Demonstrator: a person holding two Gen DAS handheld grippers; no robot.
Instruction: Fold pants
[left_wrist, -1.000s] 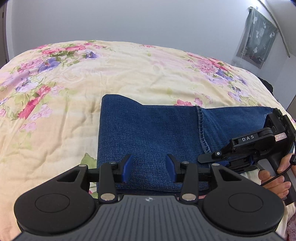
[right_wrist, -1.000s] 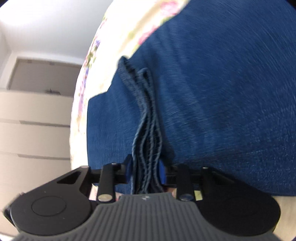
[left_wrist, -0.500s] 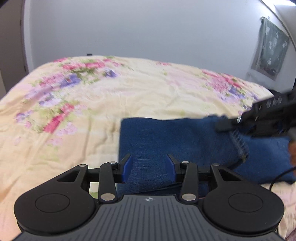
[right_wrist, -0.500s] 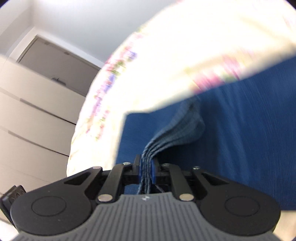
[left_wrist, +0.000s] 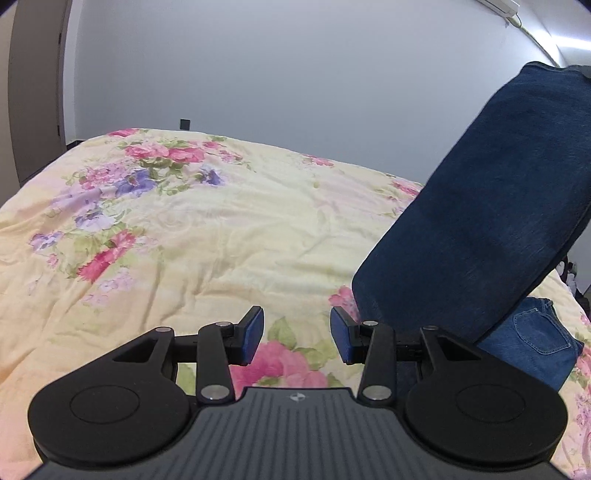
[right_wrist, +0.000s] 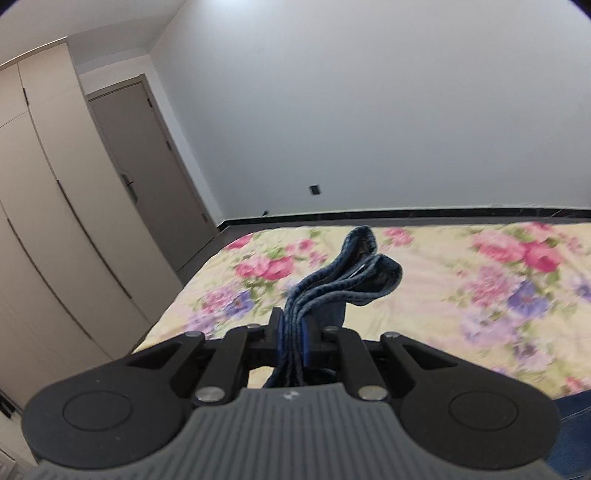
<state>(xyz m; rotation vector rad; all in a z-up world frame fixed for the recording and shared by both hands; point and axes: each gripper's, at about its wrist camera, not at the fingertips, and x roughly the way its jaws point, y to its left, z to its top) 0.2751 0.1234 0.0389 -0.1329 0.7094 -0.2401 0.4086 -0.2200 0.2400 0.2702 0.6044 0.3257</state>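
Note:
The blue denim pants (left_wrist: 480, 236) hang lifted at the right of the left wrist view, their folded legs slanting up to the top right. The seat with a back pocket (left_wrist: 535, 339) still lies on the bed. My left gripper (left_wrist: 297, 336) is open and empty, low over the bedspread, just left of the hanging denim. My right gripper (right_wrist: 293, 341) is shut on the bunched hems of the pants (right_wrist: 332, 284), which stick up and curl beyond the fingers, held well above the bed.
The bed has a yellow floral bedspread (left_wrist: 184, 229). A plain white wall stands behind it. In the right wrist view a wardrobe (right_wrist: 44, 221) and a grey door (right_wrist: 147, 173) stand at the left, beyond the bed's edge.
My right gripper has lifted the pants' hems high off the bed and swung level. The folded legs rose from flat to hanging. My left gripper stayed open and moved left off the denim.

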